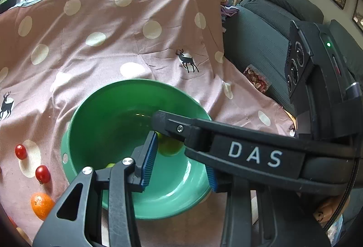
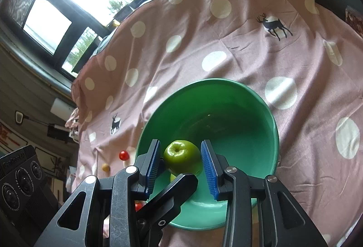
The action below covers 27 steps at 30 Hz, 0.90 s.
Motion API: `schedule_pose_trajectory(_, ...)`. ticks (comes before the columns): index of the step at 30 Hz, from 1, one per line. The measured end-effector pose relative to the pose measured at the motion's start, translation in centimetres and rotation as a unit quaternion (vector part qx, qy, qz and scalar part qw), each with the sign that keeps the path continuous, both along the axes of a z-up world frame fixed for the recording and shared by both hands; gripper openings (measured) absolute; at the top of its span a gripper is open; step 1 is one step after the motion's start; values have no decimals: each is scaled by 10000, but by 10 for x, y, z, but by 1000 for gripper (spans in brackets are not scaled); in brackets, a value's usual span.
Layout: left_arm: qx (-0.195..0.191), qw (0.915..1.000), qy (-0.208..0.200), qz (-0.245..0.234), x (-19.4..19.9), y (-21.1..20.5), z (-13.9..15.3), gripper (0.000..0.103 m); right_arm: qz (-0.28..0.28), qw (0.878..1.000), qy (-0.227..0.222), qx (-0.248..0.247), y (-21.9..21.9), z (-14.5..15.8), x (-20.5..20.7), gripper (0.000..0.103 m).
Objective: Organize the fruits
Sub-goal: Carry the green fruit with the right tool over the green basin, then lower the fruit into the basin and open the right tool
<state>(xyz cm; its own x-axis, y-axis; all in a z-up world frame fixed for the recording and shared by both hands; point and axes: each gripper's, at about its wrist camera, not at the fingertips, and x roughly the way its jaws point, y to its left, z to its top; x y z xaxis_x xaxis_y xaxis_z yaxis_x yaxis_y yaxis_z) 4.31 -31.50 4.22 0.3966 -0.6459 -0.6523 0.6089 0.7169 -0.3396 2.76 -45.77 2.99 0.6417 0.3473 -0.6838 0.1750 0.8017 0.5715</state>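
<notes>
A green apple [image 2: 181, 156] hangs low inside the green bowl [image 2: 226, 84], stem dimple up. My right gripper [image 2: 181, 144] is shut on it, with a blue pad on each side. My left gripper [image 1: 181, 154] crosses it from the left and also holds the apple [image 1: 169, 148]. Its left pad [image 1: 148, 156] presses the fruit, while its right pad is mostly hidden behind the right gripper's black finger [image 1: 254, 154]. In the right wrist view one left finger [image 2: 179, 188] lies under the apple. A pale green bit [image 1: 111, 165] shows lower in the bowl [image 1: 127, 85].
The bowl stands on a pink cloth [image 1: 113, 47] with white dots and deer. Left of the bowl lie two cherry tomatoes [image 1: 20, 151] [image 1: 42, 174] and an orange [image 1: 42, 205]. A dark sofa [image 1: 261, 42] with a snack packet [image 1: 256, 79] is at the right.
</notes>
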Motion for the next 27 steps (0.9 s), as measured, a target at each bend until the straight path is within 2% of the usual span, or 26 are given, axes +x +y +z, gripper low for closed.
schedule_pose_trajectory(27,-302,9966,758,-122,17,1,-33,37,-86,9971,647,-380,2,-23,13,40)
